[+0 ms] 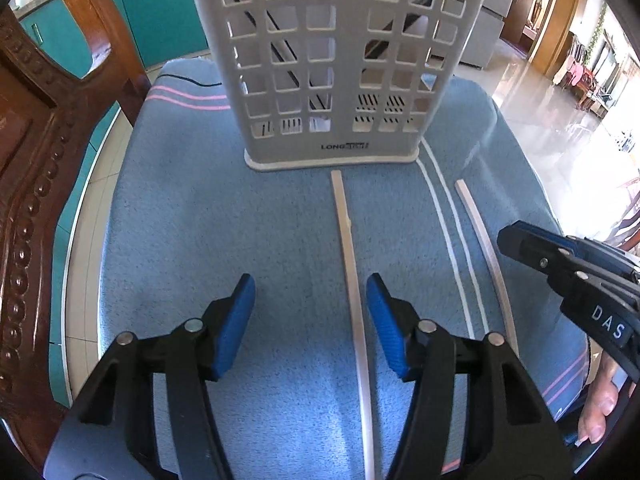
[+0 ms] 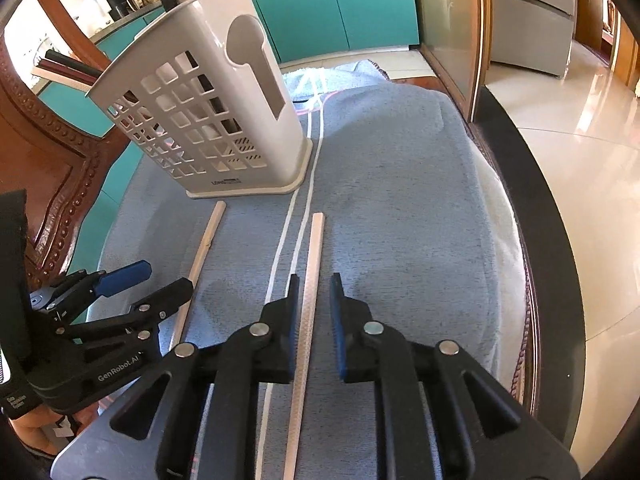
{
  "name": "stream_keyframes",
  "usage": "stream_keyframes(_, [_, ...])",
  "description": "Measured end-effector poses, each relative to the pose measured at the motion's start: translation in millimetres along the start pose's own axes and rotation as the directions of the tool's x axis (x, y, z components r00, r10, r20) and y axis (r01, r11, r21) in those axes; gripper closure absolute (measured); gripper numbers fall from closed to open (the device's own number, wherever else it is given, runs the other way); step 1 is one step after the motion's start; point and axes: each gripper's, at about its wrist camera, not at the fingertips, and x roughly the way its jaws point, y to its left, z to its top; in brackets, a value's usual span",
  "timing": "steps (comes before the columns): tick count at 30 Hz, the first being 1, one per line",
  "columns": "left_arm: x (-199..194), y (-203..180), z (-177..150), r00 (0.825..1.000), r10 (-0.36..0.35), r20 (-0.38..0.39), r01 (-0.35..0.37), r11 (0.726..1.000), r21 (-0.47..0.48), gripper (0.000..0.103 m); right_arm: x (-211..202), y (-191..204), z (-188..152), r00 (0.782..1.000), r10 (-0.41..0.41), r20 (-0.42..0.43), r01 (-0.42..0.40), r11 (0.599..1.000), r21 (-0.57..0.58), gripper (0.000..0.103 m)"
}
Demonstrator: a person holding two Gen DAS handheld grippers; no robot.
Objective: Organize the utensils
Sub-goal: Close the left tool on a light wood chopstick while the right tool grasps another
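Observation:
A white slotted utensil holder [image 1: 336, 68] stands upright on a blue towel [image 1: 200, 220]; it also shows in the right wrist view [image 2: 208, 120] with dark sticks inside. Two pale chopsticks lie on the towel. One chopstick [image 1: 348, 248] runs between the fingers of my open left gripper [image 1: 311, 312], close to the right pad. The other chopstick [image 2: 310, 280] lies between the fingers of my open right gripper [image 2: 314, 312]; it also shows in the left wrist view [image 1: 480, 236]. The left gripper shows in the right wrist view [image 2: 160, 280], over the first chopstick [image 2: 204, 244].
A carved wooden chair back [image 1: 36, 184] stands to the left. Teal cabinets [image 2: 340, 4] are behind. The towel's right edge [image 2: 500, 240] drops to a dark table rim and a glossy tiled floor [image 2: 580, 140].

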Motion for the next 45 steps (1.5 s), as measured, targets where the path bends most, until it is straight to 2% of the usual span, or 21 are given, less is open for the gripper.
stream_keyframes(10, [14,-3,4,1.000,0.010,-0.023,-0.010,1.000,0.016,0.042,2,2,-2,1.000,-0.011,-0.003,0.011,1.000,-0.010,0.084])
stream_keyframes(31, [19,0,4,1.000,0.020,-0.022,-0.019,1.000,0.014,0.037,4,2,-3,1.000,-0.018,-0.007,0.018,1.000,-0.012,0.079])
stream_keyframes(33, [18,1,3,1.000,0.016,-0.016,-0.016,1.000,0.007,0.050,4,2,-3,1.000,-0.019,-0.008,0.019,1.000,-0.011,0.078])
stream_keyframes(37, [15,0,3,1.000,-0.004,-0.015,0.004,1.000,0.018,0.065,4,3,-3,1.000,-0.019,-0.007,0.019,1.000,-0.011,0.078])
stream_keyframes(41, [15,-1,3,1.000,-0.021,-0.015,0.021,0.999,0.031,0.087,4,2,-3,1.000,-0.019,-0.008,0.019,1.000,-0.011,0.078])
stream_keyframes(45, [13,1,0,0.999,-0.031,-0.021,0.031,0.999,0.033,0.093,5,2,-3,1.000,-0.020,-0.008,0.020,1.000,-0.010,0.078])
